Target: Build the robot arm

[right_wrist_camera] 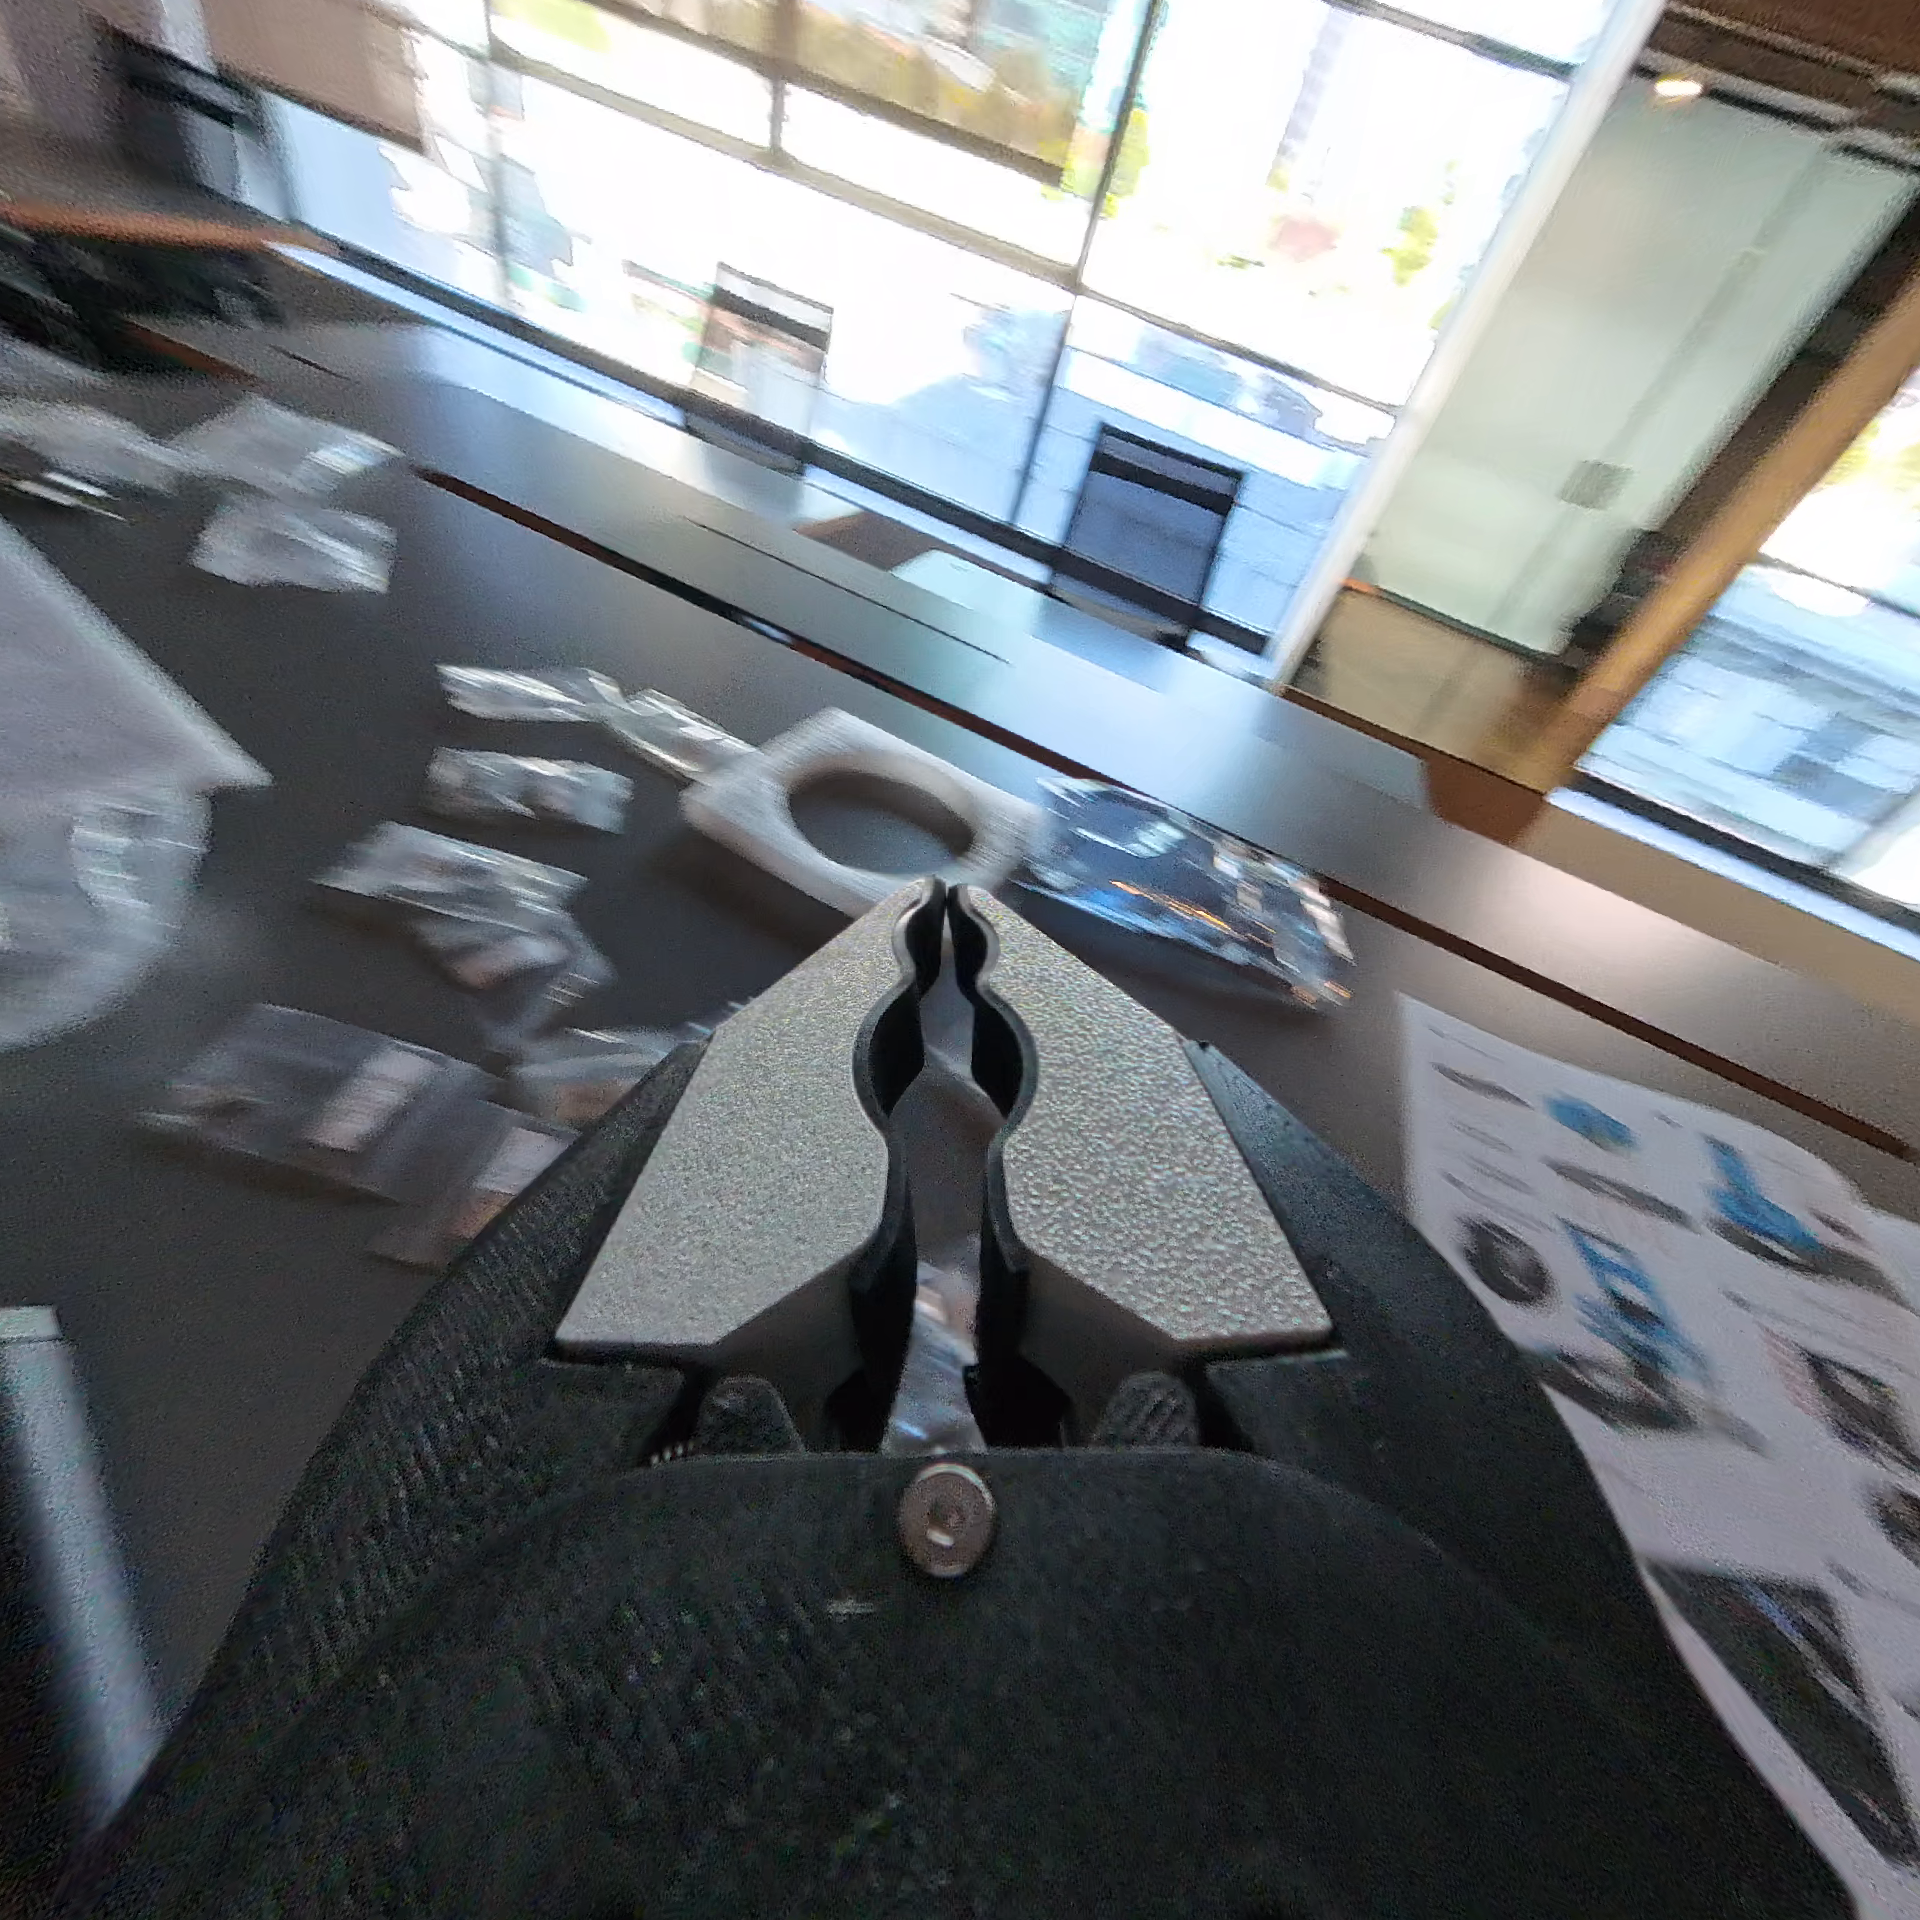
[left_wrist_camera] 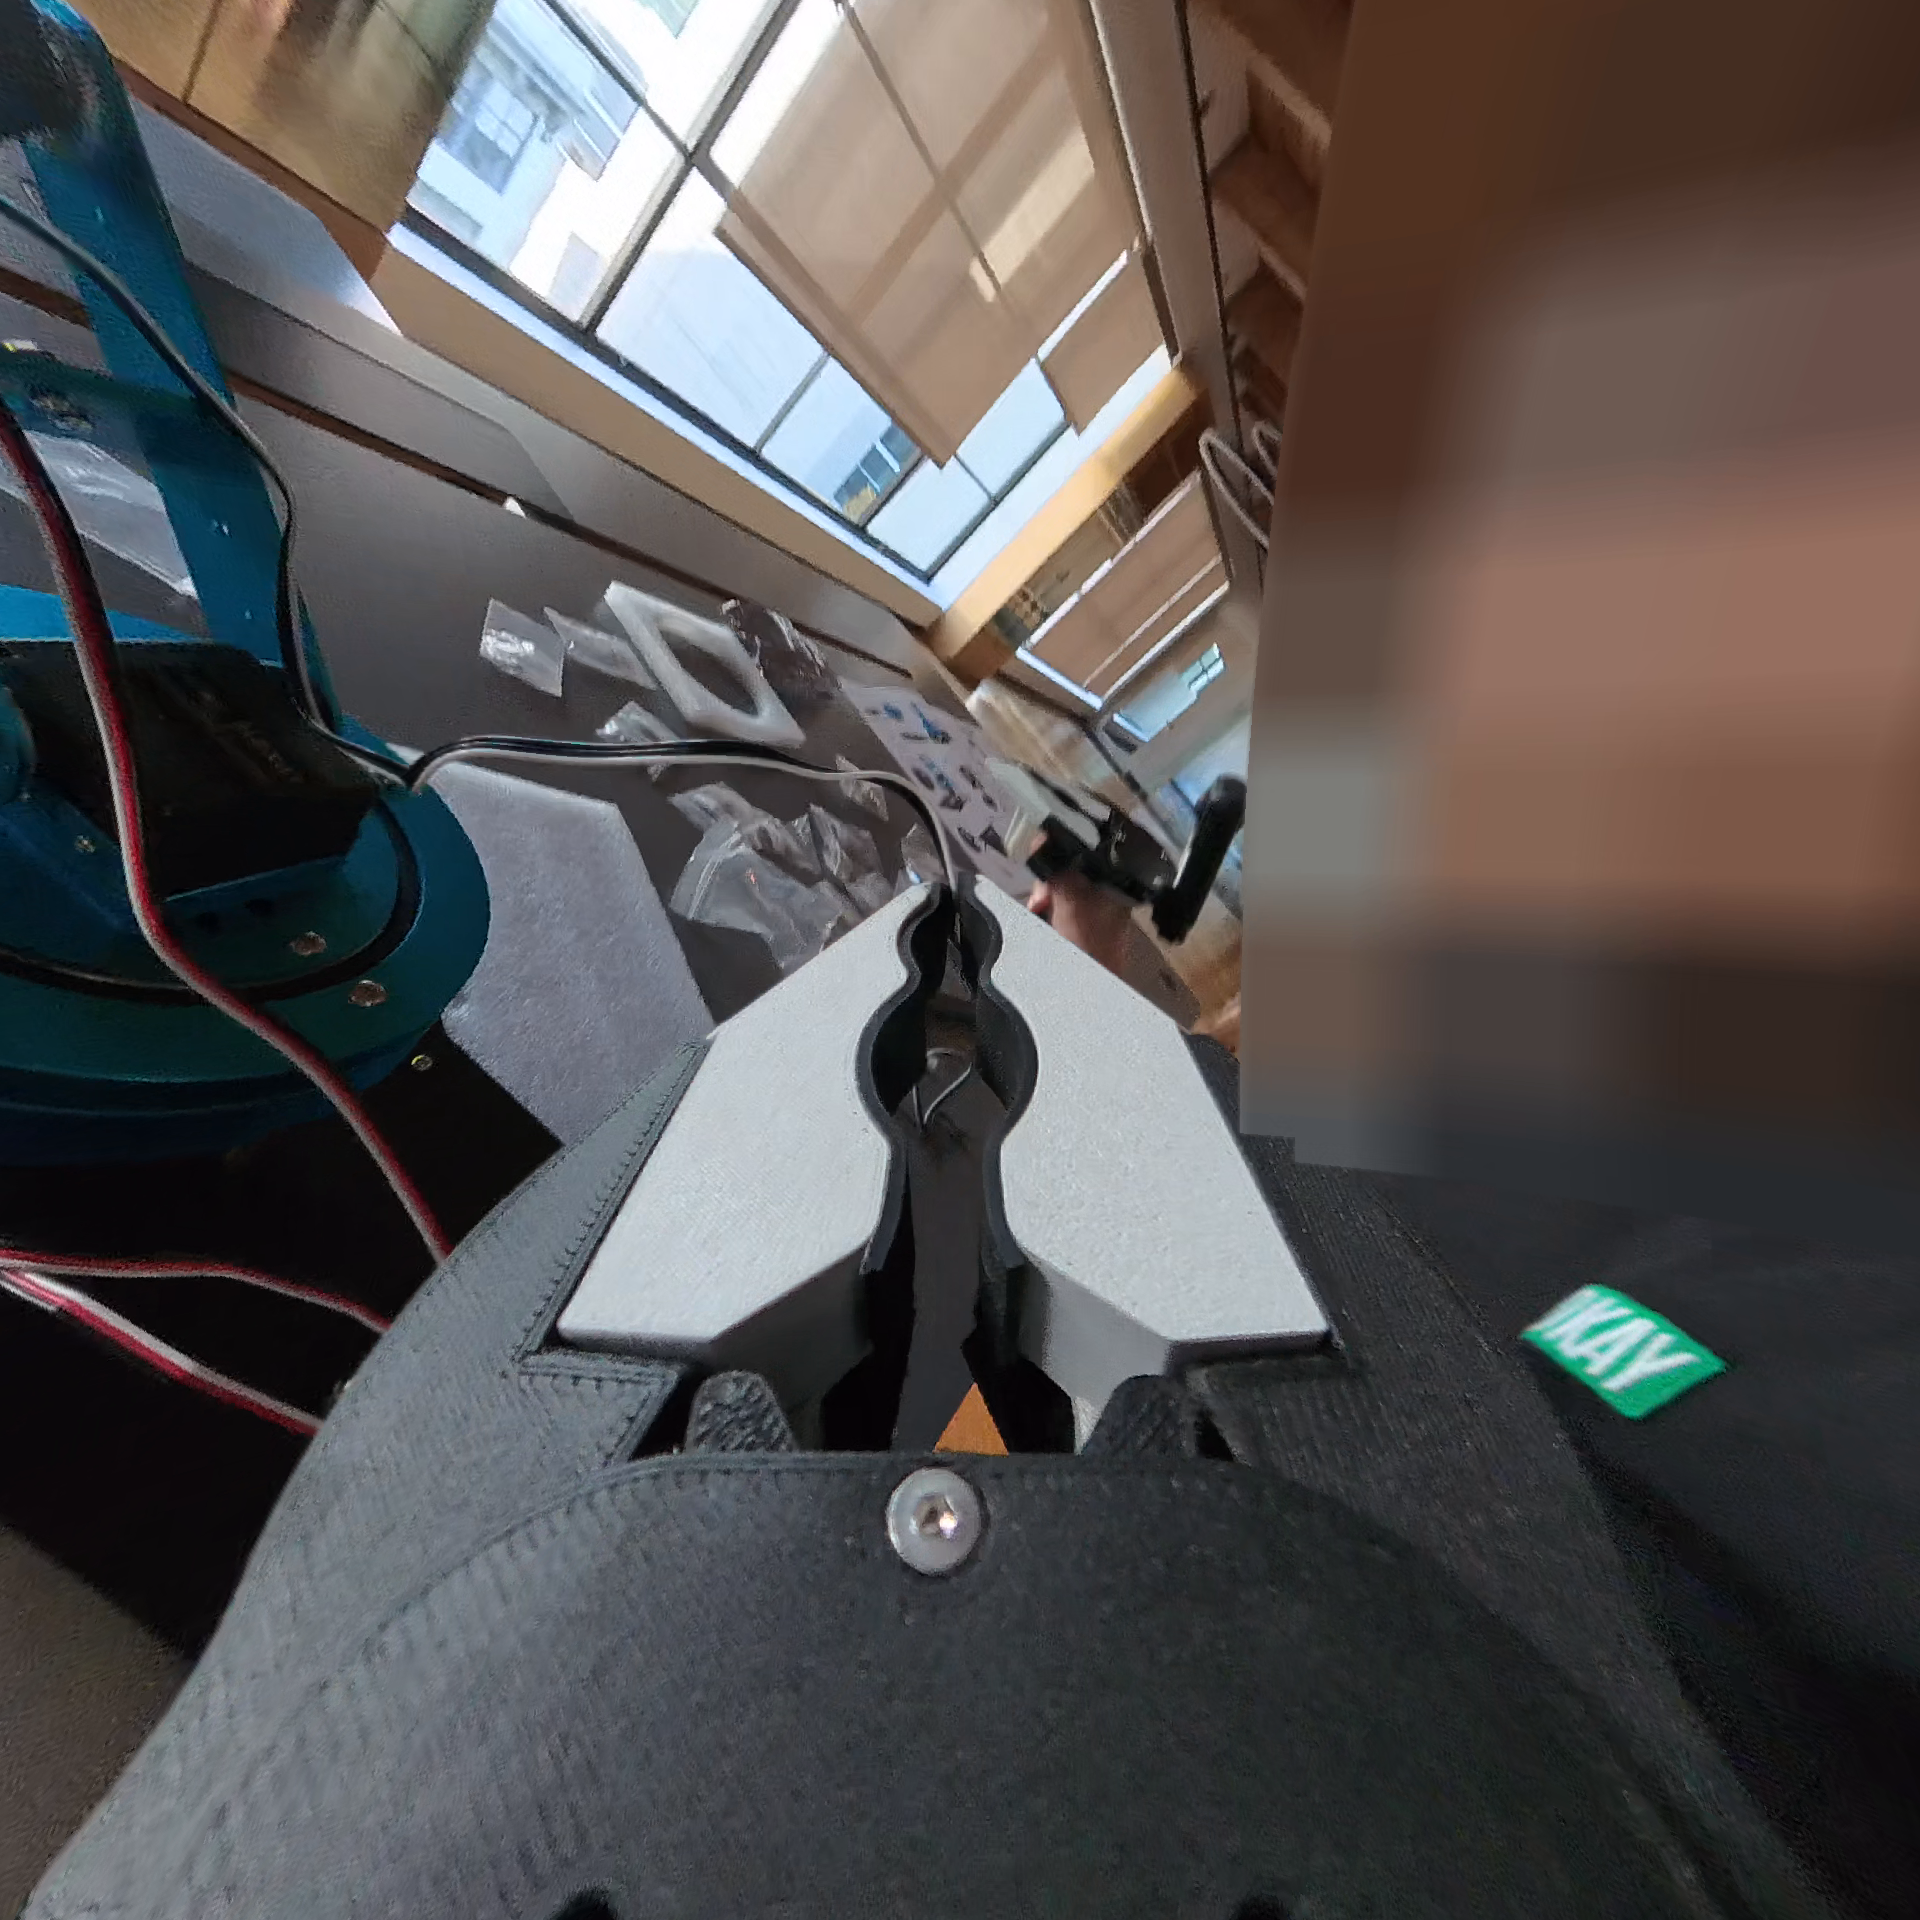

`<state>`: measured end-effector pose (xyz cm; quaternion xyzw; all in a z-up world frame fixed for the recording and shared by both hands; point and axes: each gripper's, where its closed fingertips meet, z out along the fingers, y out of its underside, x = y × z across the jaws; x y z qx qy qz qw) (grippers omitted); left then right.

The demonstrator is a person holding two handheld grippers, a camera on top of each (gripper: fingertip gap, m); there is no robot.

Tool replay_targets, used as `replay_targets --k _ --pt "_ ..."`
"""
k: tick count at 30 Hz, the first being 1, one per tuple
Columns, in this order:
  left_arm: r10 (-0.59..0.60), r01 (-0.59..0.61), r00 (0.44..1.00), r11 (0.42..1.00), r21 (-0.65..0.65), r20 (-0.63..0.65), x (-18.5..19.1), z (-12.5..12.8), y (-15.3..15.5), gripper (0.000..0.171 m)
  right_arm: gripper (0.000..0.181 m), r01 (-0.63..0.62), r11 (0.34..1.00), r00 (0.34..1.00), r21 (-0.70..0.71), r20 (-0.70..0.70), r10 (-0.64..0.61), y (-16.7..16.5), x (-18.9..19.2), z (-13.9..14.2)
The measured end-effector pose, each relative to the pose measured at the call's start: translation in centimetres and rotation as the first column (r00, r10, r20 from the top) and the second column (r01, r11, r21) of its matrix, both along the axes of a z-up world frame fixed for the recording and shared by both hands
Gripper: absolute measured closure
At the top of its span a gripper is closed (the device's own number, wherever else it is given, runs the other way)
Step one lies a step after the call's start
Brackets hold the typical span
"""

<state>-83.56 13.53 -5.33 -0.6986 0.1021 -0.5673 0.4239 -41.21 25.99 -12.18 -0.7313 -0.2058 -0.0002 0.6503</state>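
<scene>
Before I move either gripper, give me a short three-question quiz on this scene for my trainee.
1. True or false: the left gripper has its jaws shut on the thin black-and-white cable.
2. Which thing lies on the dark table just past the tips of the right gripper?
A) white square foam frame with a round hole
B) red ceramic mug
C) steel wrench
3. Fill in: that cable runs to a round metal robot base coloured ____.

Key: 1 true; 2 A; 3 blue.
</scene>
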Motion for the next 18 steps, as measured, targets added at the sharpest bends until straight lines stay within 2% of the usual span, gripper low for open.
replay_targets --k 2,3,4,5,7,8,9,10,12,13,15,17,18 --pt "-0.055 0.055 0.998 0.998 0.014 -0.020 0.2 -0.6 -0.4 0.171 0.180 -0.248 0.967 0.967 -0.058 -0.071 0.244 -1.8 -6.4 1.9" --pt "-0.076 0.077 0.997 0.997 0.019 -0.032 0.2 -0.9 -0.5 0.171 0.174 -0.374 0.924 0.923 -0.085 -0.127 0.362 -3.1 -10.3 3.1" --pt "-0.100 0.101 0.994 0.994 0.028 -0.042 0.3 -1.1 -0.8 0.171 0.166 -0.526 0.845 0.839 -0.097 -0.220 0.498 -5.0 -14.7 4.6" --pt "-0.127 0.129 0.991 0.991 0.040 -0.048 0.3 -1.2 -1.0 0.171 0.163 -0.682 0.725 0.709 -0.093 -0.326 0.625 -7.6 -19.4 6.2" --pt "-0.193 0.197 0.979 0.978 0.062 -0.063 0.2 -1.5 -1.6 0.171 0.163 -0.902 0.423 0.409 -0.089 -0.492 0.769 -13.1 -27.5 8.5" --pt "-0.230 0.235 0.970 0.970 0.068 -0.078 0.1 -1.7 -2.0 0.171 0.164 -0.950 0.288 0.304 -0.117 -0.541 0.784 -15.3 -30.8 8.6" --pt "-0.264 0.272 0.960 0.960 0.074 -0.097 -0.1 -1.9 -2.2 0.171 0.164 -0.970 0.183 0.240 -0.157 -0.561 0.792 -16.7 -33.8 8.1" --pt "-0.302 0.314 0.946 0.945 0.089 -0.119 -0.4 -2.0 -2.6 0.171 0.164 -0.972 0.118 0.215 -0.206 -0.556 0.803 -17.5 -36.3 7.0" --pt "-0.389 0.413 0.905 0.900 0.140 -0.172 -1.2 -2.0 -3.7 0.171 0.165 -0.940 0.104 0.268 -0.326 -0.512 0.816 -17.0 -40.3 4.2" --pt "-0.433 0.466 0.879 0.869 0.167 -0.200 -1.7 -2.0 -4.3 0.171 0.165 -0.930 0.078 0.265 -0.359 -0.509 0.819 -16.9 -41.7 3.3" --pt "-0.507 0.559 0.823 0.802 0.210 -0.257 -2.9 -2.3 -5.2 0.171 0.165 -0.923 0.033 0.255 -0.383 -0.545 0.799 -16.8 -43.7 2.6" --pt "-0.544 0.624 0.771 0.749 0.222 -0.331 -3.9 -3.1 -5.2 0.171 0.166 -0.924 -0.061 0.191 -0.377 -0.593 0.782 -17.6 -44.9 2.5" --pt "-0.561 0.651 0.747 0.725 0.223 -0.356 -4.2 -3.4 -5.3 0.171 0.167 -0.926 -0.064 0.185 -0.373 -0.592 0.785 -17.5 -45.5 2.5"
